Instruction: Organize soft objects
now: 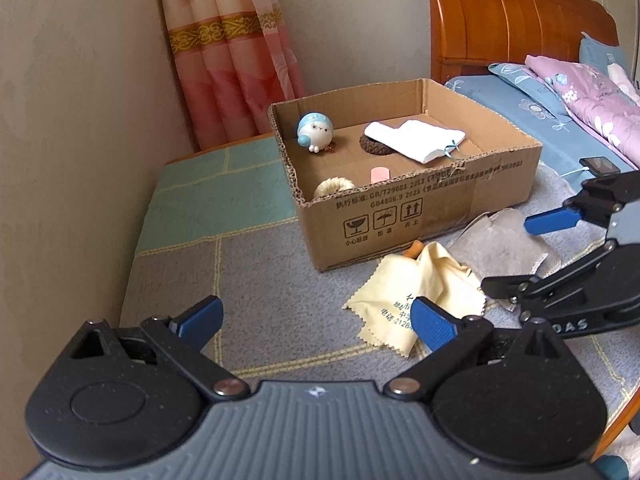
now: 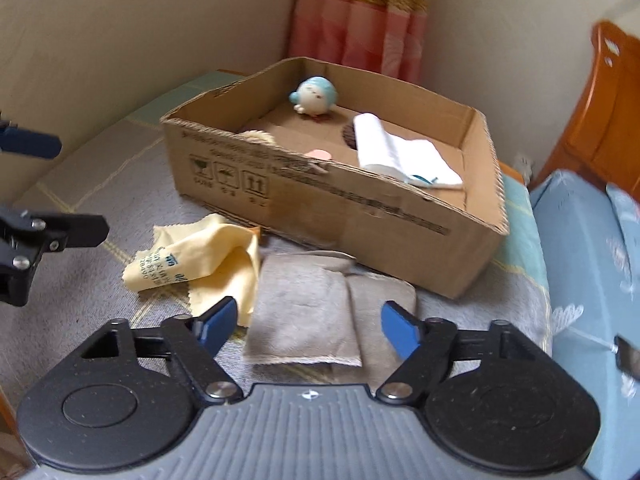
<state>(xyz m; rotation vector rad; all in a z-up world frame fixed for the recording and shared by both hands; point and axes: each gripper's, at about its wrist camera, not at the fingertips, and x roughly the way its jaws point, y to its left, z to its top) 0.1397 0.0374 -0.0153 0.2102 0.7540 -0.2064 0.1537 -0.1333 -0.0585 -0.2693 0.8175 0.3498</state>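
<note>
Right tool gaping, over folded grey cloth — no contact seen. Left tool gaping, empty — crumpled yellow cloth beside open cardboard box.

On the cardboard box front wall we read "GB/T29601 2013" and "GB4806.9 2023", above three handling signs: glass, umbrella, up-arrows. On the right gripper body, "DAS". The yellow cloth print shows "2128", the rest illegible.

Beige walls, pink curtain, wooden headboard, blue floral bedding, seemingly daylit
</note>
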